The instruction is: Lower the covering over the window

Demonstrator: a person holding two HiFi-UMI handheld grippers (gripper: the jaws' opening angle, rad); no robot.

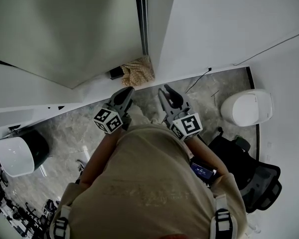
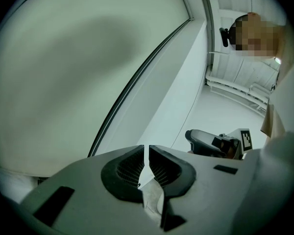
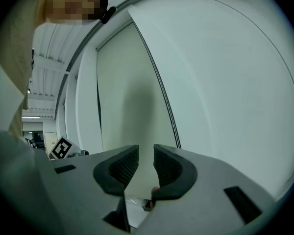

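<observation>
The window covering is a pale grey-green roller blind [image 1: 65, 29], hanging at the upper left of the head view, ahead of both grippers. A dark cord [image 1: 142, 14] runs down its right edge, and in the right gripper view the cord [image 3: 164, 97] hangs just right of the blind [image 3: 127, 92]. My left gripper [image 1: 127, 91] is shut with nothing held; its pads [image 2: 132, 168] leave only a thin slit, and the blind [image 2: 78, 72] fills the view beyond. My right gripper [image 1: 167, 91] stands open beside it, jaws parted and empty [image 3: 146, 148], short of the cord.
A tan cloth [image 1: 137, 72] and a small black object [image 1: 115, 72] lie on the marble floor below the blind. A white round container [image 1: 246, 107] stands right, another [image 1: 17, 156] left. A black office chair [image 1: 251, 176] is at the lower right. A white wall [image 1: 224, 24] flanks the window.
</observation>
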